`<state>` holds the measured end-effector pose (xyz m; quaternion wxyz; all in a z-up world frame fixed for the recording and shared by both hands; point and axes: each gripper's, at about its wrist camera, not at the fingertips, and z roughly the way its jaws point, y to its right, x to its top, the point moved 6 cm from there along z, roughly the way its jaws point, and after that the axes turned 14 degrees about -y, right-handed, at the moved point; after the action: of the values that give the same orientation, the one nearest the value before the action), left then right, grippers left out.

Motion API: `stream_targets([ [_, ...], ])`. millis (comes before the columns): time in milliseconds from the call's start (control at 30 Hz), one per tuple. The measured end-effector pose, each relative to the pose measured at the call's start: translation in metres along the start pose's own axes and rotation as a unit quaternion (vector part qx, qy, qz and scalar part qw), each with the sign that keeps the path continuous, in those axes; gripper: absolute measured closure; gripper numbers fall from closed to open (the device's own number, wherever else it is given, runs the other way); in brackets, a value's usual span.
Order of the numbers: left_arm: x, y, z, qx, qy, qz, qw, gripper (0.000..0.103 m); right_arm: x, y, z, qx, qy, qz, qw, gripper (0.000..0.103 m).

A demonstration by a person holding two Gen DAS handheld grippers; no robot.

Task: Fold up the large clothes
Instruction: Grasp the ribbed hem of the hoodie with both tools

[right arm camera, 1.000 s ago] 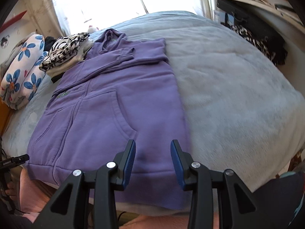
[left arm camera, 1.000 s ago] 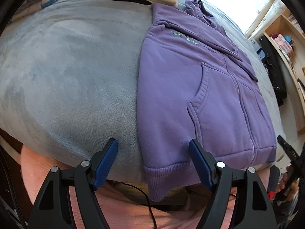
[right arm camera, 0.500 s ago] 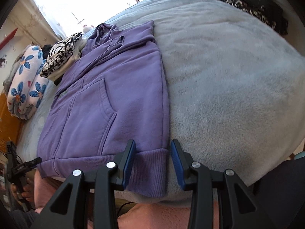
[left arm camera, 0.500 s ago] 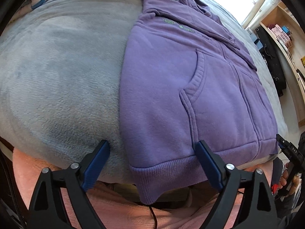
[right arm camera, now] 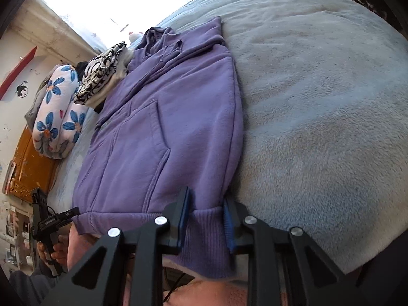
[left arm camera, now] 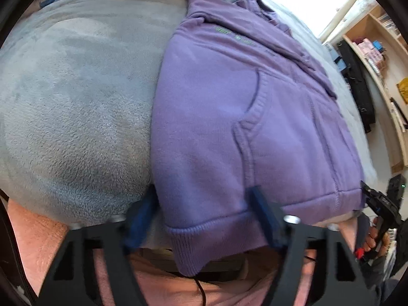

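A purple zip hoodie lies flat on a grey fleece bed cover, sleeves folded in, hem toward me. My left gripper is open, its blue pads on either side of the hoodie's left hem corner. In the right wrist view the hoodie runs away from me, and my right gripper is open with its jaws around the right hem corner, the ribbed band between the pads. The right gripper also shows at the left view's edge.
Folded clothes are stacked beyond the hoodie's hood. A floral pillow lies at the far left of the bed. The grey cover stretches to the right. Wooden shelves stand along the wall. The bed edge is just below both grippers.
Both grippers have moved forward and down onto the hoodie's hem, each now straddling a bottom corner. The left view has tilted and come closer to the cloth.
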<state>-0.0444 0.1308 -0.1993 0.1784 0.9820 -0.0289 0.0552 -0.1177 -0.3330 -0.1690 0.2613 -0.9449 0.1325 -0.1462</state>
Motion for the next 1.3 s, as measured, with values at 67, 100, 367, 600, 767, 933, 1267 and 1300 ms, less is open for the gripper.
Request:
stream_targets([
  [67, -0.001, -0.003, -0.001, -0.004, 0.000, -0.004, 1.0000, 0.048, 0.001, 0.001, 0.001, 0.009, -0.006, -0.002, 1.000, 0.079],
  [100, 0.000, -0.004, 0.000, -0.012, -0.002, -0.009, 0.9999, 0.047, 0.001, 0.002, 0.003, 0.011, -0.010, -0.004, 1.000, 0.079],
  [367, 0.001, 0.004, 0.005, 0.008, -0.011, 0.013, 0.9998, 0.041, 0.008, -0.004, 0.013, -0.009, -0.021, -0.020, 1.000, 0.078],
  [600, 0.006, 0.025, -0.018, 0.026, 0.006, 0.041, 0.9988, 0.090, 0.006, -0.026, 0.002, -0.087, -0.015, -0.051, 0.995, 0.093],
  [767, 0.007, 0.038, -0.046, 0.029, 0.031, 0.053, 0.9977, 0.092, 0.001, -0.042, -0.020, -0.099, -0.002, -0.071, 0.993, 0.094],
  [933, -0.001, 0.042, -0.061, 0.047, 0.032, 0.072, 0.9958, 0.093, -0.011, -0.053, -0.030, -0.104, -0.004, -0.085, 0.991, 0.094],
  [1267, -0.011, 0.029, -0.090, 0.017, 0.025, 0.054, 0.9981, 0.094, -0.028, -0.070, -0.041, -0.082, -0.011, -0.106, 0.991, 0.094],
  [1300, -0.008, 0.027, -0.096, 0.005, 0.026, 0.048, 0.9985, 0.094, -0.026, -0.072, -0.046, -0.074, -0.005, -0.101, 0.992, 0.094],
])
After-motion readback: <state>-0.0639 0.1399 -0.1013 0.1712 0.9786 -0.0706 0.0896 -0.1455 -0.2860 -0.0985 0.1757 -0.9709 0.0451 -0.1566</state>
